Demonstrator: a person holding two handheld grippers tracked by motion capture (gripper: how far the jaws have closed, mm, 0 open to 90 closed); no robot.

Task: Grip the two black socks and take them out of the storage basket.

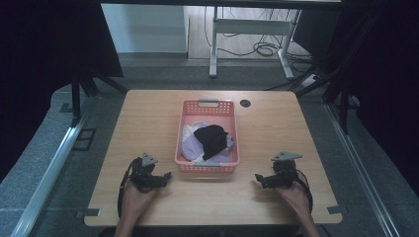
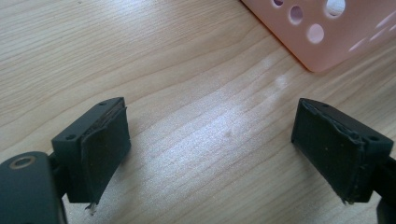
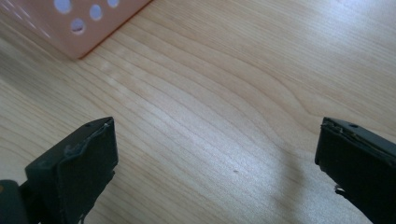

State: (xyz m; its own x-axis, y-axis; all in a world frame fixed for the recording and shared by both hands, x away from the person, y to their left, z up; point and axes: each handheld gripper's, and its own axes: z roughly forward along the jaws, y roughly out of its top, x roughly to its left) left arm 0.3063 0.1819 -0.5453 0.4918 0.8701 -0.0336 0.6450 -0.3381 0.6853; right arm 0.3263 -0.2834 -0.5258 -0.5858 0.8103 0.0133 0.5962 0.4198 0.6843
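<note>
A pink perforated basket [image 1: 207, 107] stands in the middle of the wooden table [image 1: 143, 118]. Inside it lie a black garment [image 1: 211, 139] and pale lilac and white cloth [image 1: 190, 145]. My left gripper [image 1: 167, 175] rests on the table just left of the basket's near corner, open, with bare wood between its jaws. In the left gripper view my left gripper [image 2: 210, 126] faces the basket's corner [image 2: 327, 42]. My right gripper [image 1: 257, 177] rests to the right of the basket, open and holding nothing. Its own view shows my right gripper [image 3: 217, 149] wide apart over wood, the basket [image 3: 88, 23] at upper left.
A round cable hole [image 1: 245, 103] sits in the tabletop behind the basket. Black curtains hang on both sides. A white desk frame [image 1: 249, 29] and cables stand on the floor beyond the table. Bare wood lies left and right of the basket.
</note>
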